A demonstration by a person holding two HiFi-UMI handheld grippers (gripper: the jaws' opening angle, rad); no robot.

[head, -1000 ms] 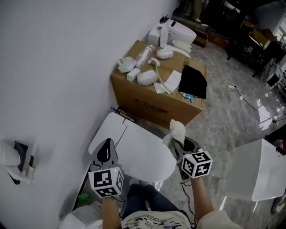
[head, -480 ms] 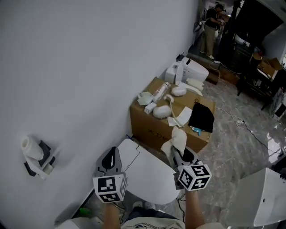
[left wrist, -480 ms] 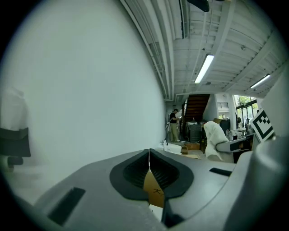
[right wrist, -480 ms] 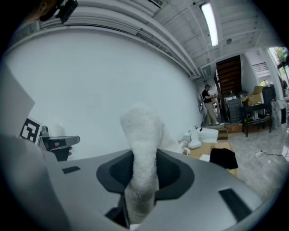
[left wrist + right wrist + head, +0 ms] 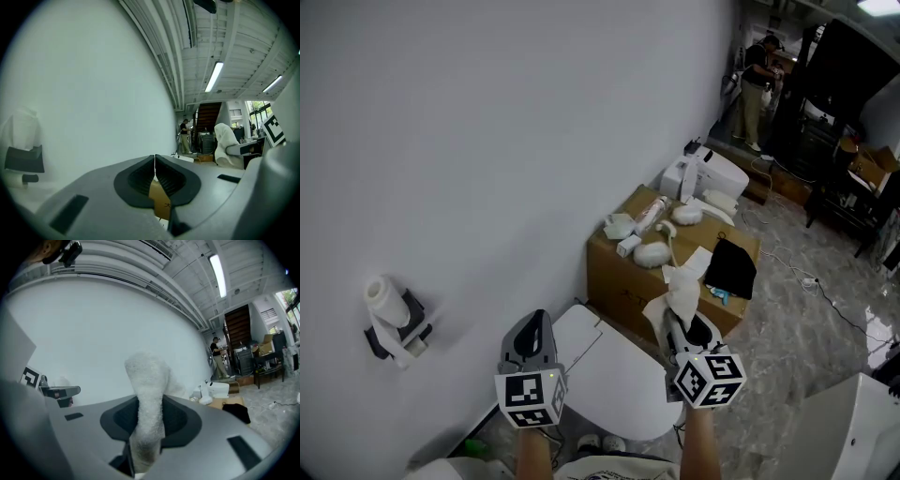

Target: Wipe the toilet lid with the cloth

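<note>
Moved: camera tipped up over the last second, toilet lid (image 5: 614,380) slid down to the bottom centre of the head view, far more wall and room in sight; left gripper (image 5: 532,326) and right gripper (image 5: 680,330) lifted clear of the lid and levelled toward the room.
Left gripper: jaws pressed together with nothing between them; lower left of centre in the head view, above the lid's left edge.
Right gripper: clamped on the cloth (image 5: 680,291); lower right of centre, above the lid's right edge.
Cloth: white and fluffy, standing up out of the jaws with its loose end flopping over; overlaps the front of the cardboard box (image 5: 623,272) in the picture; not touching the lid.
Toilet lid: white, lying flat and bare below both grippers.
Around: box behind the lid, loaded with white odds and ends and a black cloth (image 5: 731,267); toilet roll holder (image 5: 392,314) on the wall at the left; a person (image 5: 757,80) far off at the upper right.
Step in hand: probably a pause off the surface, before or between strokes; no wiping contact at present, and no telling from here how much of the lid is done.
Next move: calls for tipping the right gripper down and lowering it until the loose end lies flat on the lid, then sweeping across; best to keep the pinch firm and the left gripper out of the path.
</note>
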